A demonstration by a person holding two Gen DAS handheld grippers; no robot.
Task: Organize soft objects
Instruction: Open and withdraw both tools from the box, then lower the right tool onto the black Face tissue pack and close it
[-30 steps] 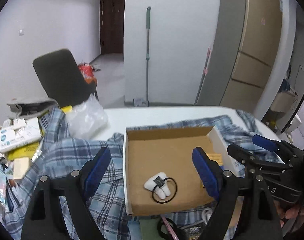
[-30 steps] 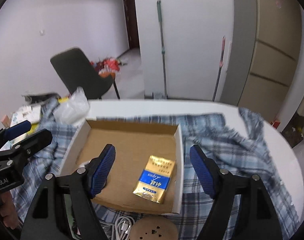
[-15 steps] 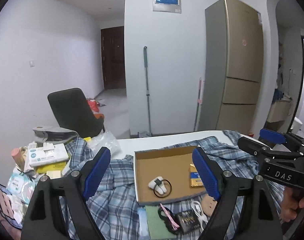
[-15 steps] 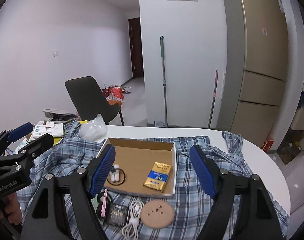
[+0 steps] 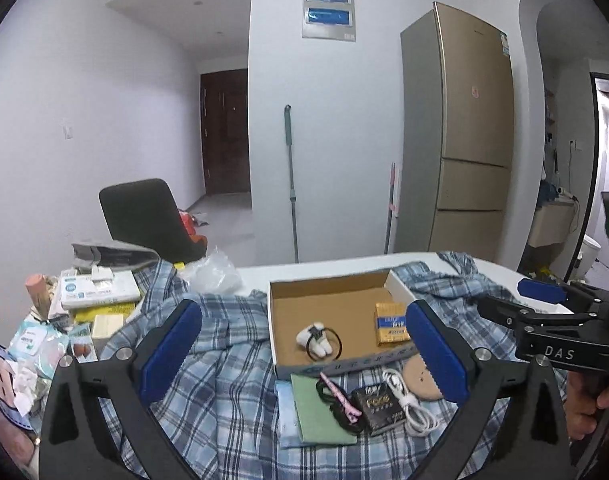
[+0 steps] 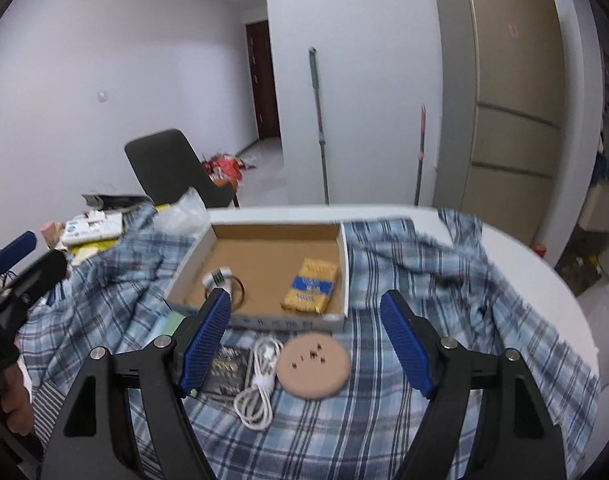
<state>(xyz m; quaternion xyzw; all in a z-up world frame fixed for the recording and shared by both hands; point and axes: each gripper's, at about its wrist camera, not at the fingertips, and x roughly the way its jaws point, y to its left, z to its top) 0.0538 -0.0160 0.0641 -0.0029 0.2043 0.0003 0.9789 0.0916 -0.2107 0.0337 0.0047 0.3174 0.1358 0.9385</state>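
A blue plaid shirt (image 5: 224,360) covers the white table. On it sits an open cardboard box (image 5: 328,280) holding a small white item with a black ring (image 5: 315,338) and a gold-and-blue packet (image 5: 391,322). In front of the box lie a green cloth (image 5: 316,412), a pink clip (image 5: 338,394), a black packet (image 5: 376,404), a white cable (image 6: 260,376) and a round cork disc (image 6: 313,364). My left gripper (image 5: 304,348) hovers back from the box, its jaws opening with nothing between them. My right gripper (image 6: 306,336) is open and empty above the disc.
Boxes and packets (image 5: 96,292) pile up at the table's left end beside a clear plastic bag (image 5: 214,272). A dark chair (image 5: 144,216) stands behind. The table's rounded edge (image 6: 544,280) lies to the right. A mop and a fridge stand against the far wall.
Both grippers have drawn back from the box, so the small items in front of it have come into view. The left jaws stand wider apart than before.
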